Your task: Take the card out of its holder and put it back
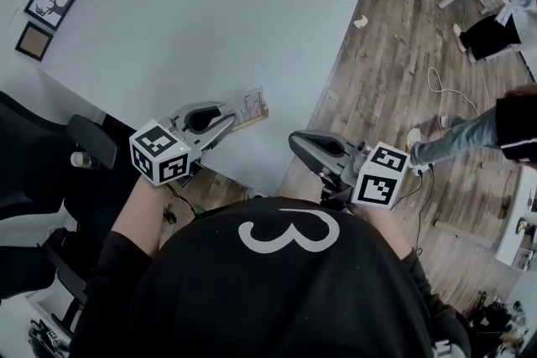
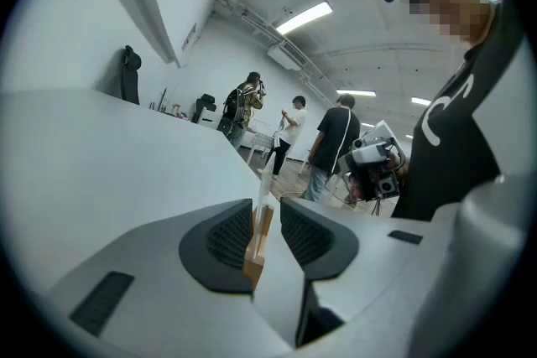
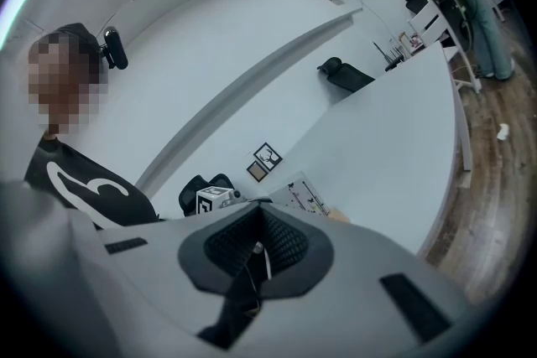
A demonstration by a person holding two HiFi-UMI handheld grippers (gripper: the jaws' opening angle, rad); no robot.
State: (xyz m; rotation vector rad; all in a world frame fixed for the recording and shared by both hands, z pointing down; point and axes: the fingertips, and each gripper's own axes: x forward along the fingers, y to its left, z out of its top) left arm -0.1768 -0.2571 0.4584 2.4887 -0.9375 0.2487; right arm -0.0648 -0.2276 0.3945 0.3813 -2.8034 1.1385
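Right tongs [image 1: 295, 140]: closed, empty; we think awaiting card [image 1: 252, 101].
Left tongs [image 1: 232, 118]: clamped on holder [image 1: 254, 121] at tabletop [image 1: 210, 12] edge, steadying it.

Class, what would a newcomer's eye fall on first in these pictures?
The left gripper sits at the near edge of the white table, its jaws either side of a wooden card holder with the card standing in it. Beside it the right gripper, jaws together, hangs over the wood floor.
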